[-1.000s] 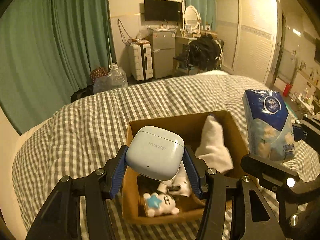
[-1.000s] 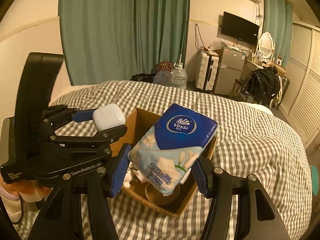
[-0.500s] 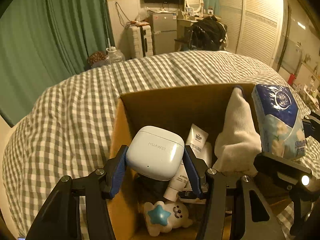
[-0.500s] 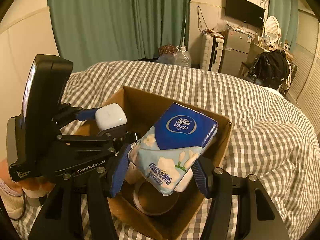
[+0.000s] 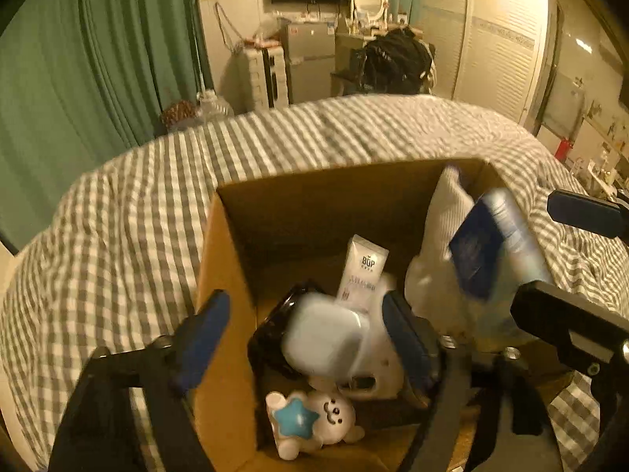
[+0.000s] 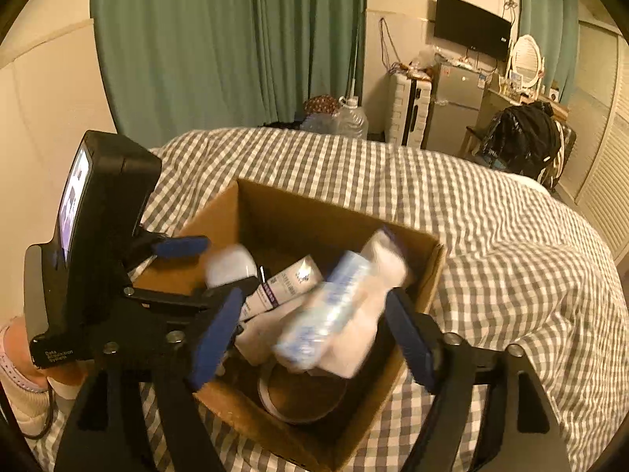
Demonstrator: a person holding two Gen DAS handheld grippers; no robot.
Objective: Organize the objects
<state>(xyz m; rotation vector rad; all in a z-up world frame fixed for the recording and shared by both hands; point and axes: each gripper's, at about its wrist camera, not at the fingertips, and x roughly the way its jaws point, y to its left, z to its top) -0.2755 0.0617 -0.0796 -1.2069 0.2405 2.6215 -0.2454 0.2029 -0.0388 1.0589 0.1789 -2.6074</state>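
Observation:
An open cardboard box (image 5: 314, 196) sits on a checked bed. My left gripper (image 5: 304, 326) hangs over its near left corner, jaws opening. The white earbud case (image 5: 326, 338) is blurred between the blue pads, clear of both, low inside the box. My right gripper (image 6: 312, 314) stands over the box (image 6: 314, 212), jaws opening. The blue and white tissue pack (image 6: 330, 306) is tilted and blurred between its pads, touching neither. In the right wrist view the left gripper (image 6: 206, 267) is at the left with the case (image 6: 230, 265).
In the box lie a white tube (image 5: 363, 271), a white sock (image 5: 444, 220), a white plush toy with a blue star (image 5: 310, 419), a black item (image 5: 271, 334) and a tape roll (image 6: 298, 397). Checked bedding (image 6: 491, 267) surrounds the box. Green curtains (image 6: 220, 39) hang behind.
Both grippers sank toward the box, then their jaws spread. The earbud case and the tissue pack came free of the pads and are dropping into the box.

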